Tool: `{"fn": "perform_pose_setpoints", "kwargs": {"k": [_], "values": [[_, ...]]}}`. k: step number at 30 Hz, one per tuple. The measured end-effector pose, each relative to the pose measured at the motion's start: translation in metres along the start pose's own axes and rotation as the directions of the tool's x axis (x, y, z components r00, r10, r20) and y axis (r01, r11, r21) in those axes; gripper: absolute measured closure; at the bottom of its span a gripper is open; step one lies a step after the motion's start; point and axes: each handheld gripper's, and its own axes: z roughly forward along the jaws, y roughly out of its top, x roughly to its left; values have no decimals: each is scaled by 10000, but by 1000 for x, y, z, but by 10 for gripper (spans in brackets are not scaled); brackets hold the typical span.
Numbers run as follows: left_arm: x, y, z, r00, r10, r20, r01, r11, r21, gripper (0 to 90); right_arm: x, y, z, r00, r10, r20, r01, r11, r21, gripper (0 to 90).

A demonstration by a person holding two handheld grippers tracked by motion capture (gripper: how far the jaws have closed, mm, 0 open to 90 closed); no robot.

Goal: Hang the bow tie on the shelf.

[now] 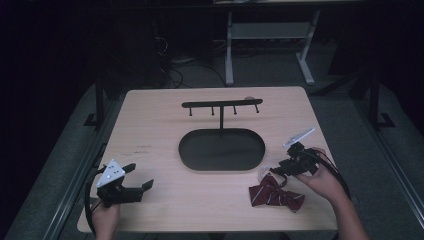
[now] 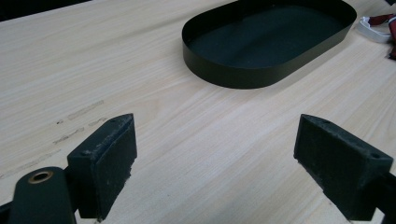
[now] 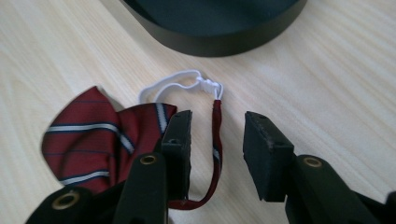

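A striped red bow tie [image 3: 88, 140] is seen lying flat on the table [image 1: 150, 130] near its front right edge, just in front of the black oval tray [image 1: 221, 150] and apart from it. A thin red strap [image 3: 217, 140] runs from the tie to a white elastic loop [image 3: 173, 84] with a small clasp, which lies between tie and tray wall. The right gripper [image 3: 217, 154] is held low over the tie; its jaws are partly open, with the strap between them and untouched, the left pad lying against the edge of the fabric. The left gripper [image 2: 215, 163] is held over bare wood at the table's front left, jaws wide with nothing between them. A black hook rack [image 1: 221, 105] is seen standing upright on a post rising from the tray's far side.
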Motion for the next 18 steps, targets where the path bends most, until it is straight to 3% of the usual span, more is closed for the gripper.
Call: {"fn": "perform_pose_setpoints", "kwargs": {"k": [10, 15, 18], "values": [[1, 0, 1, 10000, 4, 0, -4, 10000, -11, 131, -6, 2, 14, 10000, -18, -22, 19, 9979, 643, 670], [1, 0, -1, 10000, 9, -59, -10, 10000, -48, 131, -4, 3, 21, 9997, -152, 201, 131, 9950, 993, 710], [2, -1, 0, 9998, -173, -80, 173, 9998, -44, 130, -3, 4, 24, 9996, -184, 224, 158, 9937, 1113, 736]]}}
